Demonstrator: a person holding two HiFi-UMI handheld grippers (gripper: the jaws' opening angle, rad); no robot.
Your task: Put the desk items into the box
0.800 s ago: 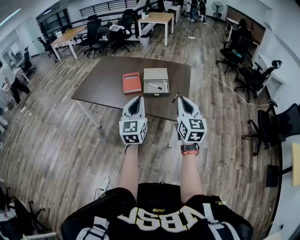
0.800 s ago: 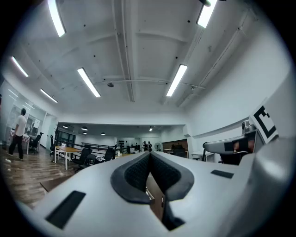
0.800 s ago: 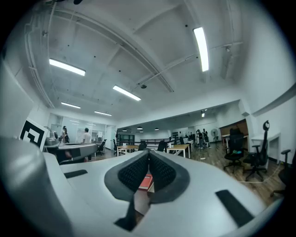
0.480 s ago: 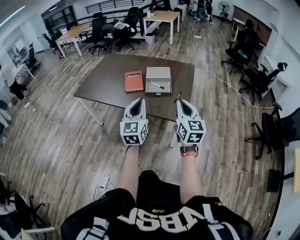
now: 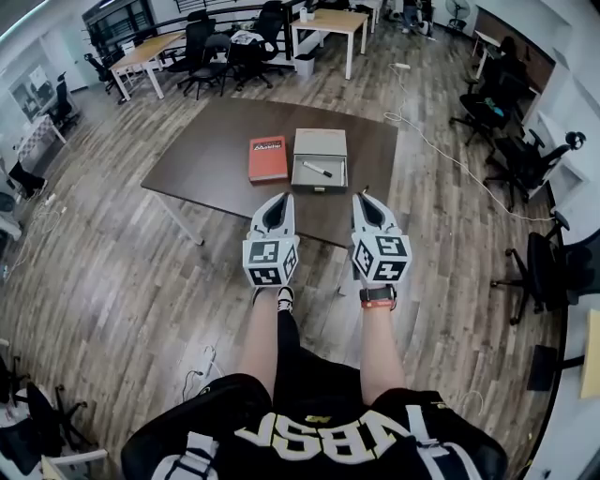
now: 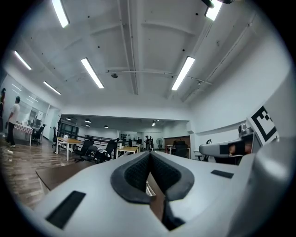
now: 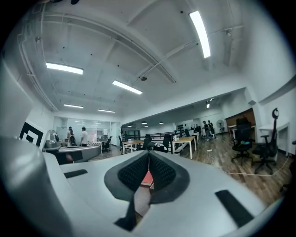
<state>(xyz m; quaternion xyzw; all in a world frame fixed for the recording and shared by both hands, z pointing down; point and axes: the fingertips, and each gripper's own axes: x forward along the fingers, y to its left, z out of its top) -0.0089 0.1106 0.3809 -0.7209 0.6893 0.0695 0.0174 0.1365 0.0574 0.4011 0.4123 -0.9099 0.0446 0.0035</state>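
Observation:
A dark brown table carries a red book and, to its right, an open grey box with a marker lying inside. My left gripper and right gripper are held side by side over the table's near edge, short of the book and box. Both are shut with nothing between the jaws. In the left gripper view the left gripper has its pads meeting at the tip. Through the gap below the shut tips of the right gripper, the right gripper view shows the red book.
Wooden floor surrounds the table. Office chairs stand at the right, and more desks and chairs at the back. A white cable runs across the floor right of the table. People stand far off.
The table, book and box have come slightly closer and lower in the head view. Both grippers stay shut and side by side. A shoe now shows between the forearms.

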